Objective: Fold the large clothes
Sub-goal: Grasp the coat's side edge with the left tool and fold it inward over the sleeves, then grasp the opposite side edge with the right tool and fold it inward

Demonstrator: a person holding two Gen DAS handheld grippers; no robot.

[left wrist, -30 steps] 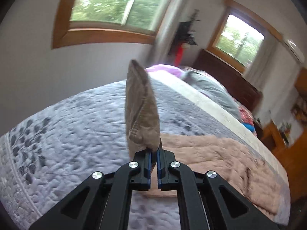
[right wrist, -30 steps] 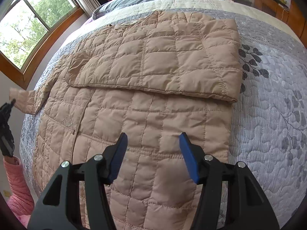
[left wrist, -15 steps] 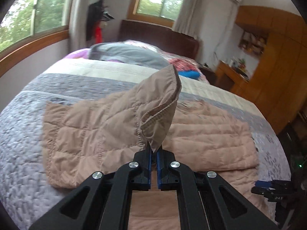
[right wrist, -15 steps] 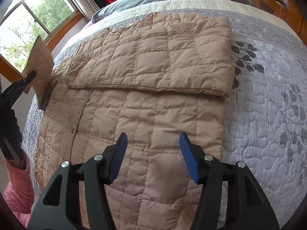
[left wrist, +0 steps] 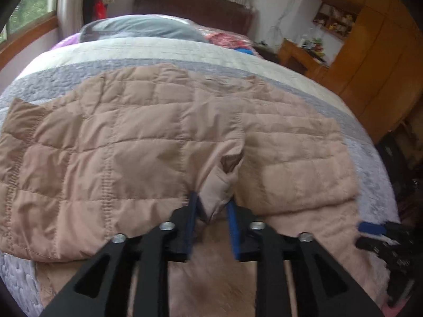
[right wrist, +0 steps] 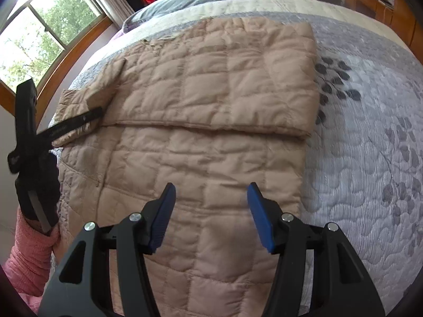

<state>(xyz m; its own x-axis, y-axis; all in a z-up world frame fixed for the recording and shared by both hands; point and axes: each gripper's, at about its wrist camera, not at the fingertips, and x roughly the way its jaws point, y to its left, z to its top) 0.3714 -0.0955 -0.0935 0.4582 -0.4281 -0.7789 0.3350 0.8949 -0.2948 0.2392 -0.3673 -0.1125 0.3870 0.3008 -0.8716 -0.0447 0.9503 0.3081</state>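
Left gripper [left wrist: 212,206], jaws just parting, lets the cuff [left wrist: 215,185] sit loose between them on the jacket [right wrist: 211,137] spread across the bed [right wrist: 370,132]; right gripper [right wrist: 210,198] hovers half-spread, empty.

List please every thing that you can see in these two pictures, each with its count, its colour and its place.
quilted jacket: one, tan, spread on the bed, its upper part folded over
jacket sleeve: one, tan, its cuff between the left claw's blue pads, which have just been opening
bedspread: one, grey with a leaf pattern, under the jacket
pillow: one, grey-blue, at the head of the bed
headboard: one, dark brown, behind the pillow
windows: wood-framed, on the left wall
wardrobe: one, orange-brown wood, right of the bed
sleeve: one, pink, lower left
left claw: one, black, open
right claw: one, black, open above the jacket, holding nothing
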